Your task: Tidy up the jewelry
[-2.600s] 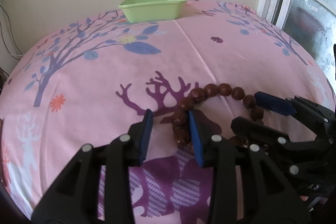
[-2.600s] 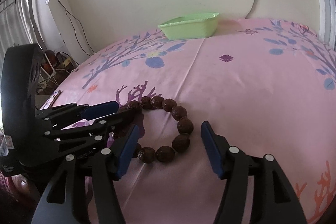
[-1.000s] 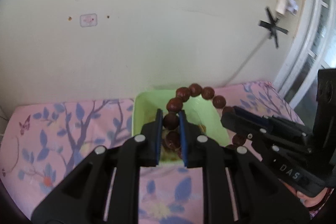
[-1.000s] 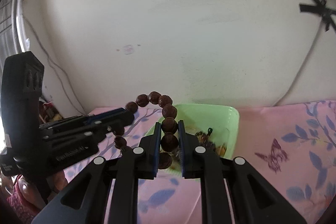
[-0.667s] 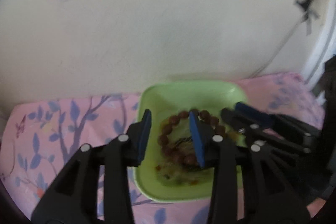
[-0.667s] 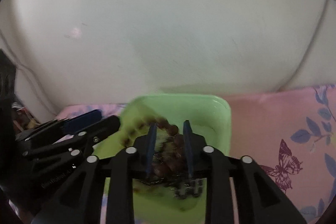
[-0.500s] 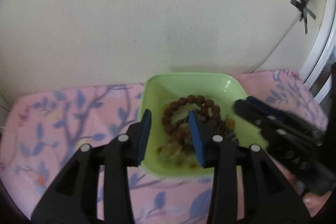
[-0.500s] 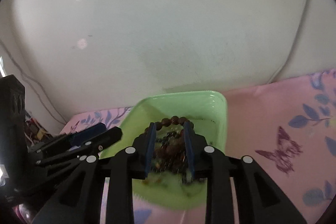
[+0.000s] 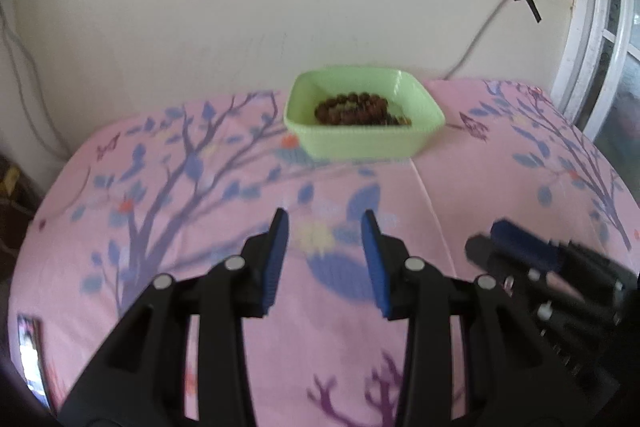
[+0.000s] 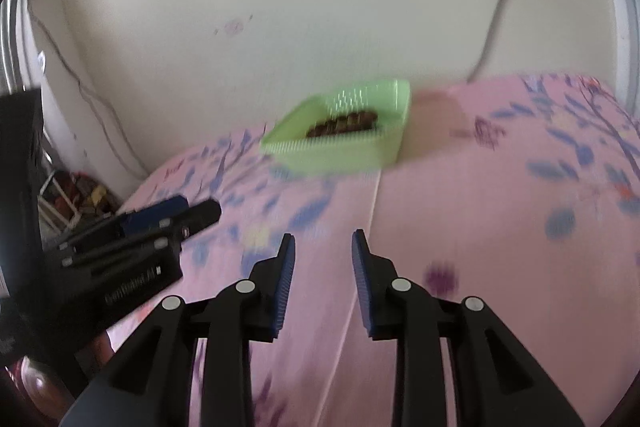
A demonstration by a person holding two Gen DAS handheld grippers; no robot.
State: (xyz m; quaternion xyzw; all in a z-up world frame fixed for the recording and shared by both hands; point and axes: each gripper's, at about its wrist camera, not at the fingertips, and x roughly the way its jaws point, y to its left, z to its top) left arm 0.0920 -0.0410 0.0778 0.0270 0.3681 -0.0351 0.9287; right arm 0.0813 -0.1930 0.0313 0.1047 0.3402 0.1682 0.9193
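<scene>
Withdrawn: left gripper (image 9: 324, 227), jaws just opened, right gripper (image 10: 322, 247) apart, empty; blurred bracelet (image 9: 352, 107) seemingly in tray (image 9: 360, 143).

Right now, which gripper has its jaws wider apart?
The left gripper: its jaws, just opened, stand wider apart than those of the right gripper. Both are empty.

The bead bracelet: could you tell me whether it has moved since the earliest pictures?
Yes. The bead bracelet went from the near tablecloth into the green tray by the wall.
</scene>
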